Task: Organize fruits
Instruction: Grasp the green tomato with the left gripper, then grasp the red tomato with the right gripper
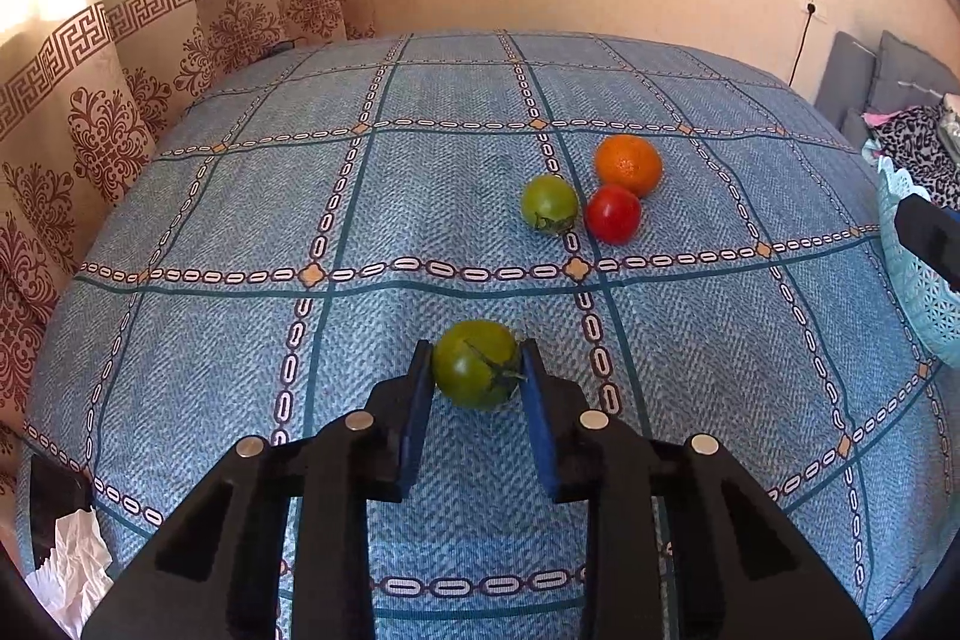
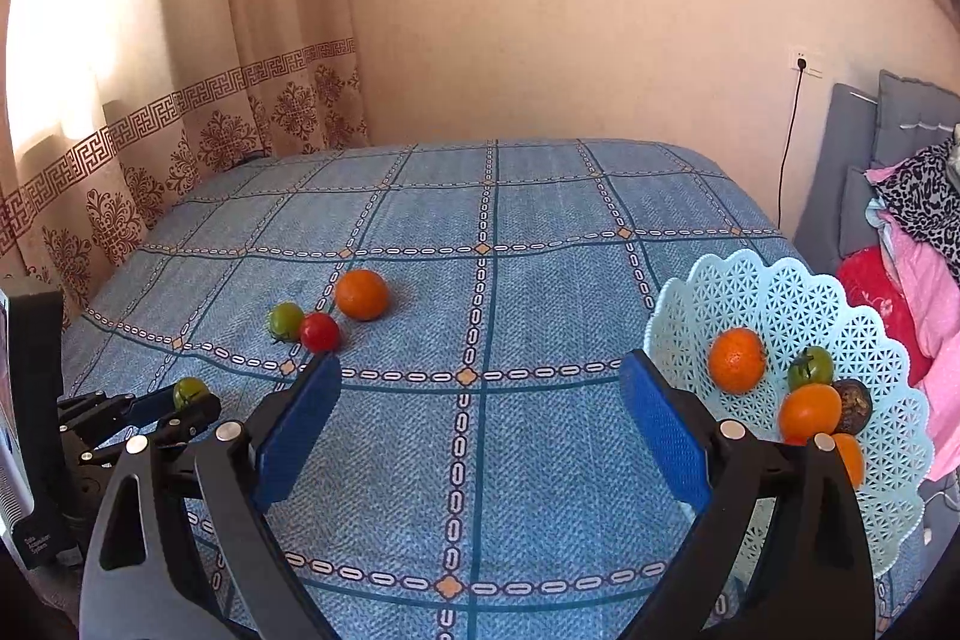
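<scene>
My left gripper [image 1: 477, 361] is shut on a green tomato [image 1: 477, 364] low over the blue checked tablecloth [image 1: 240, 340]; it also shows in the right wrist view [image 2: 191, 393]. Beyond it lie a second green tomato [image 1: 549, 203], a red tomato [image 1: 612, 214] and an orange [image 1: 628, 164], touching in a cluster. My right gripper [image 2: 480, 388] is open and empty above the cloth. To its right stands a light blue lattice basket [image 2: 780, 292] holding oranges [image 2: 737, 360], a green tomato [image 2: 811, 367] and a dark fruit [image 2: 853, 403].
Patterned curtains [image 1: 90, 112] hang along the left side. Grey cushions and heaped clothes [image 2: 918, 244] lie at the right. A wall socket with a black cord [image 2: 804, 64] is on the back wall. White crumpled paper [image 1: 72, 568] lies at the near left corner.
</scene>
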`<state>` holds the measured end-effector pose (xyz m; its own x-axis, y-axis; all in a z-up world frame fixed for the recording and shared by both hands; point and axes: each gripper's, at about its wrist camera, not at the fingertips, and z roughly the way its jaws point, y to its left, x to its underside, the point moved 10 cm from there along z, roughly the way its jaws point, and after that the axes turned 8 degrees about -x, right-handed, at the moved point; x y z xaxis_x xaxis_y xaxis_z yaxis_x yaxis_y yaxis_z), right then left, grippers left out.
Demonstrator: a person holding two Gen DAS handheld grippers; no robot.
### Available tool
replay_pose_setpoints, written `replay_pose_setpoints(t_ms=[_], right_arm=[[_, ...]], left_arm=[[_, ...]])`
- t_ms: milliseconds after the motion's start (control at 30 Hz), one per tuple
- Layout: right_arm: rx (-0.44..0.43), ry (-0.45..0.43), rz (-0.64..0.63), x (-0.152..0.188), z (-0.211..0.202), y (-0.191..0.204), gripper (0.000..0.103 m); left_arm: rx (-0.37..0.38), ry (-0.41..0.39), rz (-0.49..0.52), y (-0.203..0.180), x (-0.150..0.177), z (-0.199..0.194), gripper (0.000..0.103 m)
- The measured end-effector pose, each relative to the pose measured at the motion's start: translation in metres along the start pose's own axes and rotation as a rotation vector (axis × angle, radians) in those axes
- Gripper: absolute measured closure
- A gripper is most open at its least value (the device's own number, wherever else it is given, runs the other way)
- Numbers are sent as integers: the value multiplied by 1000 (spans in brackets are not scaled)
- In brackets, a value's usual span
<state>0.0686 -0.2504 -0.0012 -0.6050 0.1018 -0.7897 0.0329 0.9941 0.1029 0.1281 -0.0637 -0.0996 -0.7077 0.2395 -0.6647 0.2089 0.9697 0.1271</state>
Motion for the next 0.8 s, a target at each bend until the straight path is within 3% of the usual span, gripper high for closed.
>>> replay_pose_setpoints(t_ms=[167, 467, 600, 800], right_arm=[[-60, 33, -43, -4, 35, 31, 9], [-179, 184, -26, 4, 104, 67, 43], [-197, 236, 3, 10, 127, 68, 53], [-225, 258, -2, 12, 141, 75, 59]], left_arm=[[0, 1, -16, 8, -1, 0, 74], [-17, 1, -38, 20, -2, 2, 74], [-2, 21, -58, 25, 0, 9, 74], [18, 33, -67, 28, -1, 14, 74]])
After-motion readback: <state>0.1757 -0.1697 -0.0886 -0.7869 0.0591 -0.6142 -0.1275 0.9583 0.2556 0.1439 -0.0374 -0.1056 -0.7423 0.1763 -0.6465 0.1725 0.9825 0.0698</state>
